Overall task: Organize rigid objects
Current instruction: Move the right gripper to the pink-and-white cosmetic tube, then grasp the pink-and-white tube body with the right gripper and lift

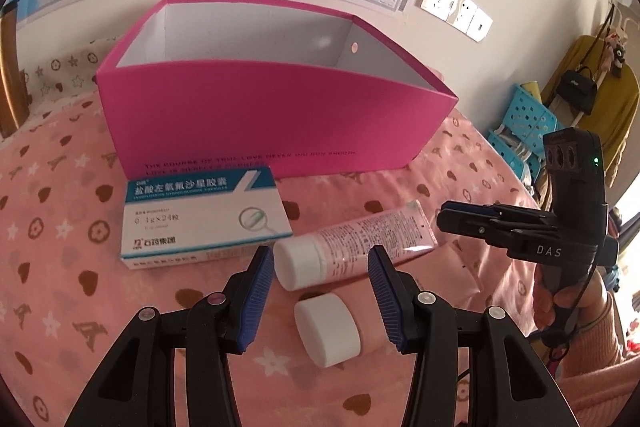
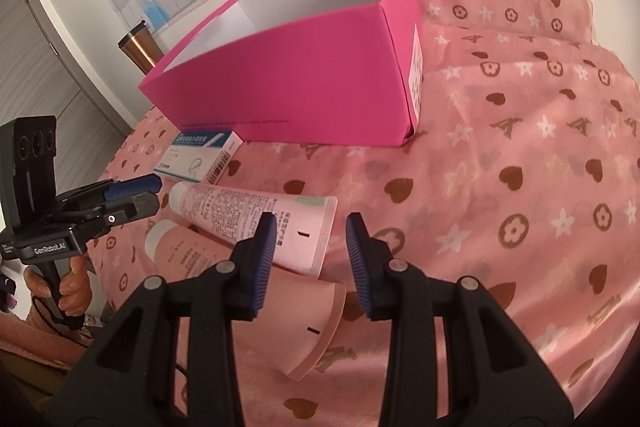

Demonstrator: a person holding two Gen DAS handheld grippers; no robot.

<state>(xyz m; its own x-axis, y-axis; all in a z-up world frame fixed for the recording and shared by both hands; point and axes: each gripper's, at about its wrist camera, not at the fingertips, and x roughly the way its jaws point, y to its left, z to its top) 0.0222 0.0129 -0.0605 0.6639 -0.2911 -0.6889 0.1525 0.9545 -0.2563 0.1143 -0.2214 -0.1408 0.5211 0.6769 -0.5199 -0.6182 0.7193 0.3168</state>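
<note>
White-and-teal cardboard medicine carton (image 1: 204, 217) at left, flat on pink patterned bedspread (image 1: 52, 267), just before open magenta cardboard box (image 1: 272, 115). My left gripper (image 1: 322, 301): fingers apart, empty, hovering over white caps of two pink plastic tubes, upper (image 1: 352, 247) and lower (image 1: 328, 331). My right gripper (image 2: 310, 265): fingers apart, empty, over tubes' crimped tails. Risk, my judgement: tubes overlap, so pinching one may drag its neighbour; round cap may squirt from fingers; soft bedding gives under pressure.
</note>
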